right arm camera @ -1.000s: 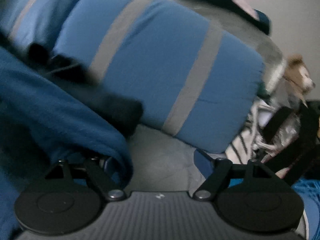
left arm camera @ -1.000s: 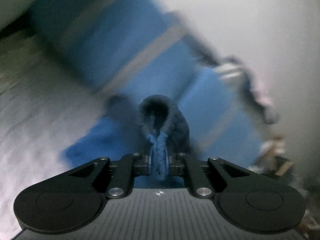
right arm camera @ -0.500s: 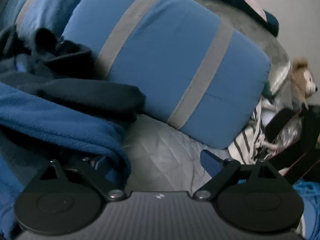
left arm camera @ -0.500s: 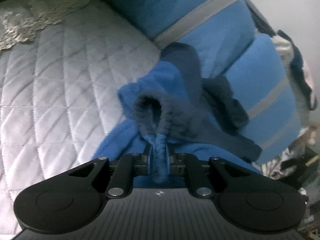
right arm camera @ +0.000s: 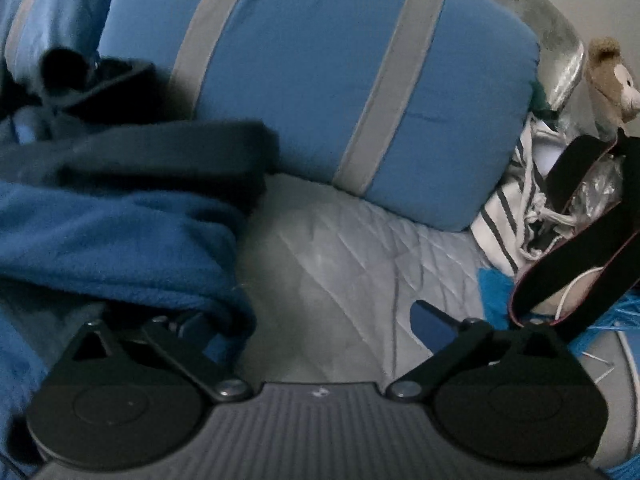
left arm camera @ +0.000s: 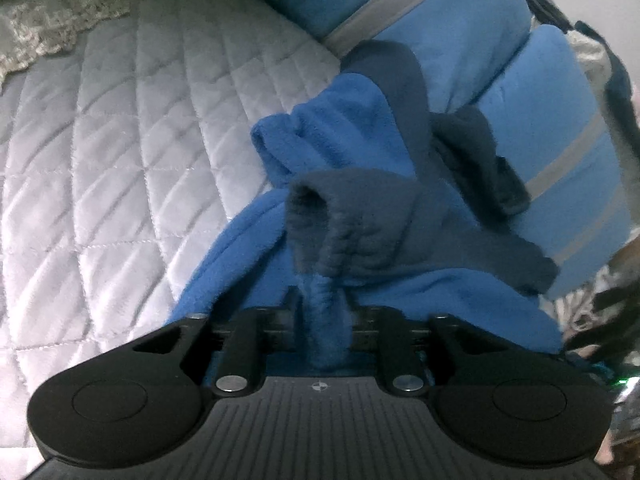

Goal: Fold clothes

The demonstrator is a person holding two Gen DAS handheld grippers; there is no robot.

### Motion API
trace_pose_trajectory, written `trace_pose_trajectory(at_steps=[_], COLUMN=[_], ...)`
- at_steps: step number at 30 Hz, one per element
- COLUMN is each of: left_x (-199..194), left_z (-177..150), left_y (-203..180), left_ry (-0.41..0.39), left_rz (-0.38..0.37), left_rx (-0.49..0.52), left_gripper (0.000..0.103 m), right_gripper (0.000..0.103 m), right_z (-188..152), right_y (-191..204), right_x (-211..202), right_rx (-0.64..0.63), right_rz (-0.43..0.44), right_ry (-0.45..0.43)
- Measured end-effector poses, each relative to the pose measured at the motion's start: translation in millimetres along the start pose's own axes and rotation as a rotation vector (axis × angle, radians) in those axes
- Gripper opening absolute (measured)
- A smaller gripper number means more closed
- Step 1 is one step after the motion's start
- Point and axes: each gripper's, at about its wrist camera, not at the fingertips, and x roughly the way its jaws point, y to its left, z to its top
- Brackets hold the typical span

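**Letting the fleece go onto the bed**

Since the earlier frames my left gripper (left arm camera: pixel 325 320) has sunk toward the bed, and its jaws have just been opening: the twisted strip of blue fleece garment (left arm camera: pixel 332 140) that was pinched tight now sits loosely between them, with a gap showing on either side. My right gripper (right arm camera: pixel 320 320) has also just been opening, and its jaws now stand wide apart over bare quilt, nothing between them, though a fold of the fleece drapes over its left finger.

Just ahead of my left jaws the dark navy cuff (left arm camera: pixel 320 232) curls into an open loop, and past it the garment lies bunched, blue and navy layers heaped together. It rests on the grey quilted bedspread (left arm camera: pixel 100 168), its far end touching the blue striped pillows (right arm camera: pixel 340 80). To the right sit a striped cloth (right arm camera: pixel 504 216), a black bag (right arm camera: pixel 576 240) and a plush toy (right arm camera: pixel 612 80).

By my reading, the folding is barely begun: the garment is down but crumpled, no clean fold visible. Spreading it flat and folding it remain.
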Motion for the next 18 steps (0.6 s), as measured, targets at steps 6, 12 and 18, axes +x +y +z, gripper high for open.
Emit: trace_pose_trajectory(at_steps=[6, 12, 18], left_x=[-13, -39, -71], left_z=[9, 16, 17], left_y=[-8, -16, -28], left_ry=[0.032, -0.055, -0.283], left_rz=[0.070, 0.122, 0.111], left_rx=[0.030, 0.053, 0.129], left_gripper=[0.053, 0.053, 0.056], right_gripper=[0.103, 0.094, 0.067], right_z=[0, -5, -13], right_y=[-19, -34, -25], right_x=[-21, -47, -24], right_rx=[0.268, 0.519, 0.649], right_rz=[-0.020, 0.329, 0.582], right_ry=[0.097, 0.044, 0.190])
